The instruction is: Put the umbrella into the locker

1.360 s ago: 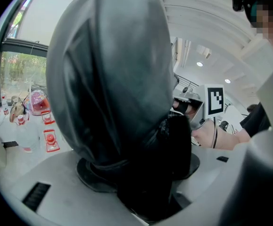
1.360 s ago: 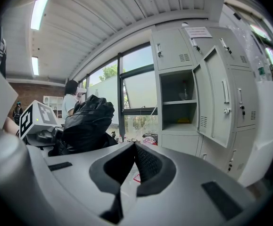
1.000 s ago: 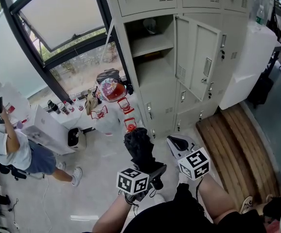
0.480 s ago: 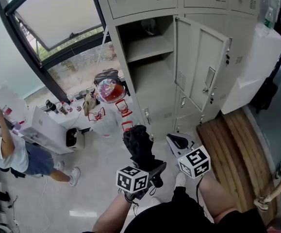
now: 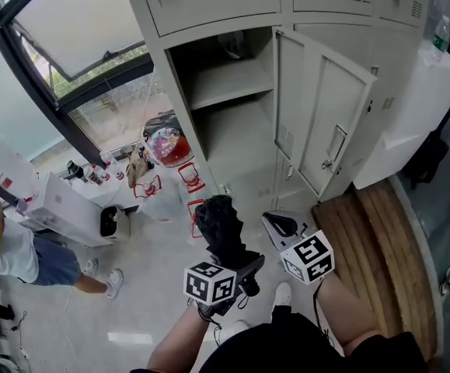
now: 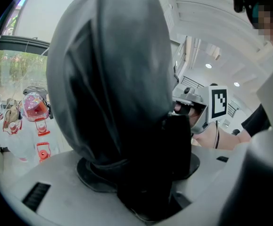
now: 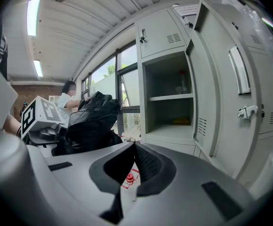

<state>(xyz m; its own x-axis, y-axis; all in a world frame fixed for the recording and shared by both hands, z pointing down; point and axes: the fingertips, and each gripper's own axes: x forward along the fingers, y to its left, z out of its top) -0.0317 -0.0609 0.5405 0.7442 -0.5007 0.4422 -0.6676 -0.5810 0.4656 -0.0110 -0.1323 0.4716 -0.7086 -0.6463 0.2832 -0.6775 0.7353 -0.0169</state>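
Note:
A folded black umbrella [image 5: 221, 225] stands upright in my left gripper [image 5: 235, 264], whose jaws are shut on its lower end. In the left gripper view the umbrella [image 6: 112, 79] fills most of the picture and hides the fingertips. My right gripper [image 5: 278, 224] is beside it on the right, shut and empty; its jaws [image 7: 134, 149] meet with nothing between them. Ahead is the grey locker [image 5: 209, 22], with one compartment [image 5: 226, 84] open, a shelf across it and its door [image 5: 326, 119] swung out to the right. The right gripper view shows that compartment [image 7: 168, 105] and the umbrella [image 7: 91, 121] at left.
A person [image 5: 7, 243] bends at the far left by a white box [image 5: 65, 208]. Bottles, a red globe [image 5: 166, 146] and red lantern-like things [image 5: 197, 208] lie on the floor left of the locker. A wooden platform [image 5: 384, 239] runs along the right. A small object sits on the compartment's upper shelf.
Both grippers and the umbrella have moved toward the locker; the open compartment and door now look larger and nearer. Neither gripper's jaws have changed.

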